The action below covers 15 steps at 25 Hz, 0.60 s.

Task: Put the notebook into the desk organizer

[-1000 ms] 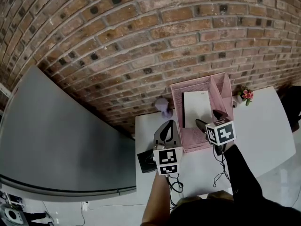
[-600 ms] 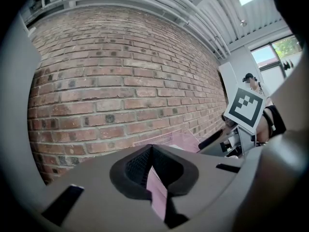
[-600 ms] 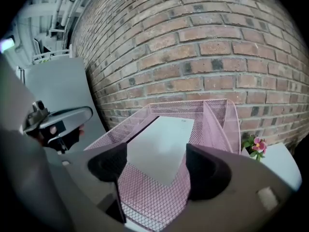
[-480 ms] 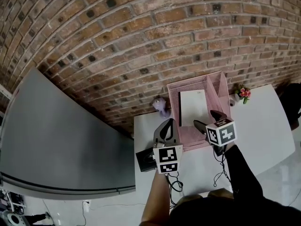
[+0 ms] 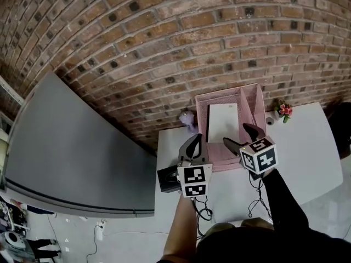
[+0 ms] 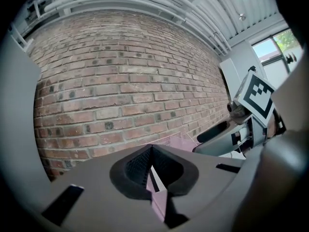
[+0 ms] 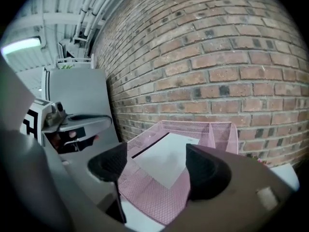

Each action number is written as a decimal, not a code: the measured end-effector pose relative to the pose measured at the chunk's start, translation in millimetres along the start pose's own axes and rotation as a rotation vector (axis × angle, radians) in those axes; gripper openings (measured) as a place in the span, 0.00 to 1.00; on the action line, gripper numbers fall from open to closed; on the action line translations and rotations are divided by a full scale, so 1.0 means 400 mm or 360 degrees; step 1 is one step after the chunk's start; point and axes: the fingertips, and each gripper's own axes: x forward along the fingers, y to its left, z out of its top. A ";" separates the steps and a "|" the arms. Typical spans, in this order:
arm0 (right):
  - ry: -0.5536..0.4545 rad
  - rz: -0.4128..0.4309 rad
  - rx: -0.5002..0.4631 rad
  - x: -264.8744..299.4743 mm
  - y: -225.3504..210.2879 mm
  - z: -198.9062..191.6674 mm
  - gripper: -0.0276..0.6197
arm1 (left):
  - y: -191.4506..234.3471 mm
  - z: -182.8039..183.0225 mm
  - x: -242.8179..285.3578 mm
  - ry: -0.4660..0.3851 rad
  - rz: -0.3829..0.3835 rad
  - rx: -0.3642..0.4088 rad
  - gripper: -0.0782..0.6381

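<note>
The white notebook (image 5: pixel 222 123) lies flat in the large compartment of the pink mesh desk organizer (image 5: pixel 256 104), which stands against the brick wall. My right gripper (image 5: pixel 237 137) hovers open over the organizer's near edge with nothing between its fingers. In the right gripper view the notebook (image 7: pixel 170 159) shows between the spread jaws of the right gripper (image 7: pixel 155 152), inside the organizer (image 7: pixel 212 129). My left gripper (image 5: pixel 194 140) is shut and empty just left of the organizer. In the left gripper view the left gripper (image 6: pixel 151 150) points at the wall, with the organizer (image 6: pixel 179 141) behind it.
On the white table (image 5: pixel 307 147) stand a purple figure (image 5: pixel 188 119) left of the organizer, a small flower pot (image 5: pixel 284 110) to its right and a black box (image 5: pixel 166 180) at the left edge. Cables (image 5: pixel 204 212) trail near me. A grey panel (image 5: pixel 71 152) fills the left.
Both grippers have drawn back slightly from the organizer toward me. The notebook stays lying in the organizer. The head view has shifted a little.
</note>
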 end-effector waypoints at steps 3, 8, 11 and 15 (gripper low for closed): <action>-0.0051 -0.0032 -0.0092 -0.035 -0.022 0.022 0.62 | -0.023 0.030 -0.013 -0.0021 0.0032 -0.0003 0.12; -0.0212 -0.0002 -0.0138 -0.115 -0.058 0.064 0.62 | -0.077 0.091 -0.038 -0.0061 0.0090 0.0039 0.12; -0.0284 0.0034 -0.0165 -0.164 -0.082 0.072 0.62 | -0.114 0.117 -0.051 -0.0074 0.0131 0.0048 0.12; -0.0359 0.0070 -0.0191 -0.229 -0.119 0.076 0.62 | -0.170 0.142 -0.070 -0.0099 0.0183 0.0060 0.12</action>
